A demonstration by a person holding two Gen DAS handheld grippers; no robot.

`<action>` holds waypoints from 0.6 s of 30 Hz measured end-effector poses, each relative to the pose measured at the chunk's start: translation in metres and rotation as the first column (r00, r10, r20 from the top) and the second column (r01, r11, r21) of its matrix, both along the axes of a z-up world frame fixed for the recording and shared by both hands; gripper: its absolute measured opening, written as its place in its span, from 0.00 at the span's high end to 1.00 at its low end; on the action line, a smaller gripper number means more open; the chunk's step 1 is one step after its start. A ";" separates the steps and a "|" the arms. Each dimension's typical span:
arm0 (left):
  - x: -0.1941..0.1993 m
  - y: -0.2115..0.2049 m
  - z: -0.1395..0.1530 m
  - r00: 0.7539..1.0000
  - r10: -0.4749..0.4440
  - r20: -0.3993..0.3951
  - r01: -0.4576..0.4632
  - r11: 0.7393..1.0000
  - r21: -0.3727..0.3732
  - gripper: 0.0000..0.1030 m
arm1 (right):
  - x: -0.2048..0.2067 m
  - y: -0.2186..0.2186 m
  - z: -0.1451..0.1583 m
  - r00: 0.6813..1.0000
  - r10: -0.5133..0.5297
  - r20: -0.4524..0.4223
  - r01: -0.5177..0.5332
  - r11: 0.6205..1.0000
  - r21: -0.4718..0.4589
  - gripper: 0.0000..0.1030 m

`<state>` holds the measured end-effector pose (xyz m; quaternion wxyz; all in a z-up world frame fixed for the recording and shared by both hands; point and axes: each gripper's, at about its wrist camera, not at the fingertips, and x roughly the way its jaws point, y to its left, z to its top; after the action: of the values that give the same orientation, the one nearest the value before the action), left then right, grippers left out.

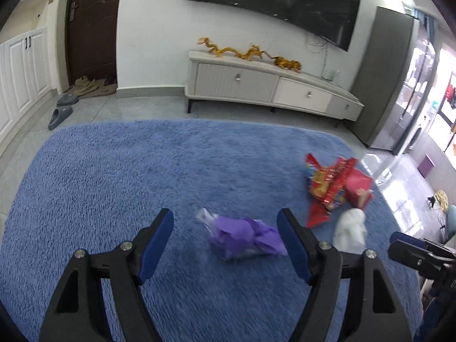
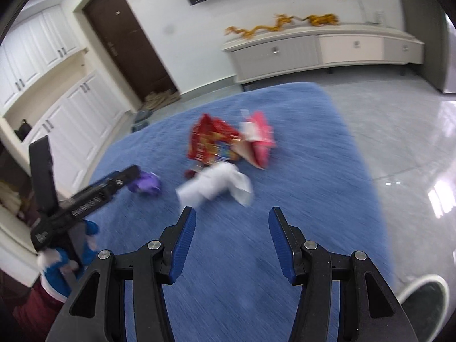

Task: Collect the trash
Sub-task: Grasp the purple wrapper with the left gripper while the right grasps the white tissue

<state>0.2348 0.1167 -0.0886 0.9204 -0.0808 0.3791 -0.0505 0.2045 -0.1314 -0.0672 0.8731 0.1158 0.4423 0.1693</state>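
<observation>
Trash lies loose on the blue rug (image 1: 114, 185): the purple wrapper (image 1: 245, 239) sits before the released left tongs (image 1: 225, 225) and the white tissue (image 2: 213, 185) ahead of the equally released right tongs (image 2: 232, 222), so either light scrap could skid aside or snag in the pile.

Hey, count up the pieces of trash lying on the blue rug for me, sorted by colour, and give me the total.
Purple: 1, a crumpled purple wrapper
White: 1, a crumpled white tissue
Red: 2, a red snack bag and a pink-red carton lying against it
Total: 4 pieces on the rug
</observation>
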 end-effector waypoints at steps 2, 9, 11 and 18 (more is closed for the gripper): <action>0.005 0.002 -0.007 1.000 0.005 -0.019 -0.005 1.000 -0.002 0.28 | 0.016 0.016 -0.005 1.000 0.027 -0.004 -0.027 1.000 0.008 0.49; 0.014 0.003 -0.013 0.998 -0.024 -0.053 0.022 0.999 -0.032 0.38 | 0.051 0.041 -0.022 1.000 -0.008 -0.006 0.008 0.999 -0.052 0.45; 0.012 0.001 -0.011 0.998 -0.039 -0.045 0.038 0.999 -0.035 0.49 | 0.054 0.044 -0.028 1.000 -0.008 -0.014 0.007 0.998 -0.064 0.46; -0.007 -0.014 -0.003 0.997 -0.083 -0.008 0.083 0.996 -0.016 0.68 | 0.031 0.034 -0.027 1.000 -0.006 0.017 0.007 0.998 -0.069 0.76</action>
<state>0.2279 0.1023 -0.0915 0.9152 -0.0724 0.3859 -0.0912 0.2355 -0.0970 -0.0943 0.8809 0.0857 0.4400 0.1522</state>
